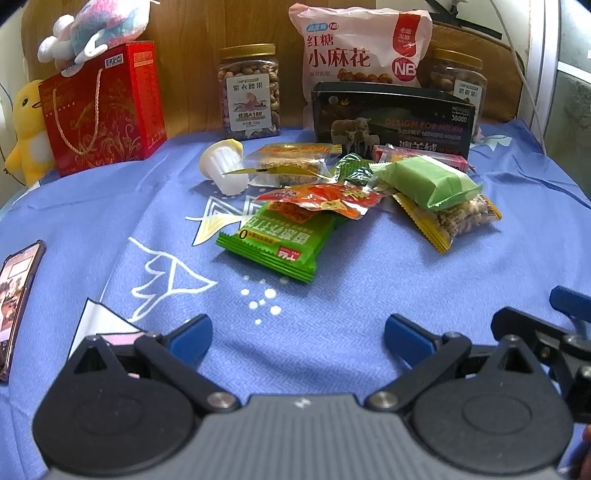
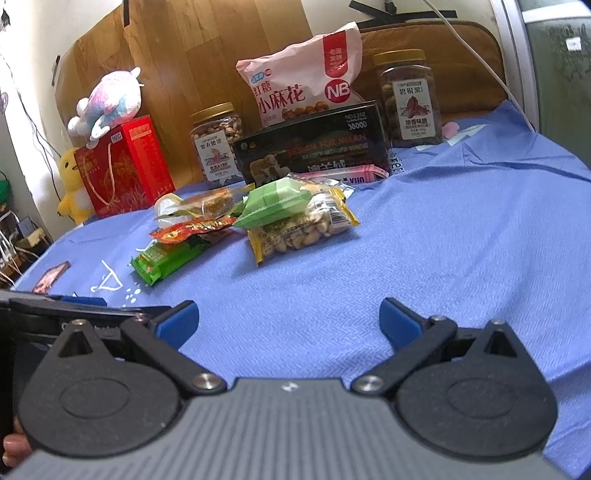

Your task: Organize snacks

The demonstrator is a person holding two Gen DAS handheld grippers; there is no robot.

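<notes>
A loose pile of small snacks lies mid-table on the blue cloth [image 1: 332,332]: a bright green cracker pack [image 1: 280,242] at the front, a red-orange pouch [image 1: 325,199] on it, a pale green bar [image 1: 428,181] over a yellow-edged nut bag [image 1: 458,221], a sesame bar [image 1: 291,162], a white jelly cup [image 1: 225,168]. The same pile shows in the right wrist view, with the green pack [image 2: 166,258] and nut bag [image 2: 303,229]. My left gripper [image 1: 298,334] is open and empty, short of the pile. My right gripper [image 2: 288,321] is open and empty, right of the left one.
Along the back stand a red gift box [image 1: 107,110], a nut jar [image 1: 249,92], a pink snack bag [image 1: 358,48], a black box [image 1: 391,118] and a second jar [image 1: 458,79]. Plush toys [image 1: 92,29] sit at the left. A phone [image 1: 18,295] lies at the left edge.
</notes>
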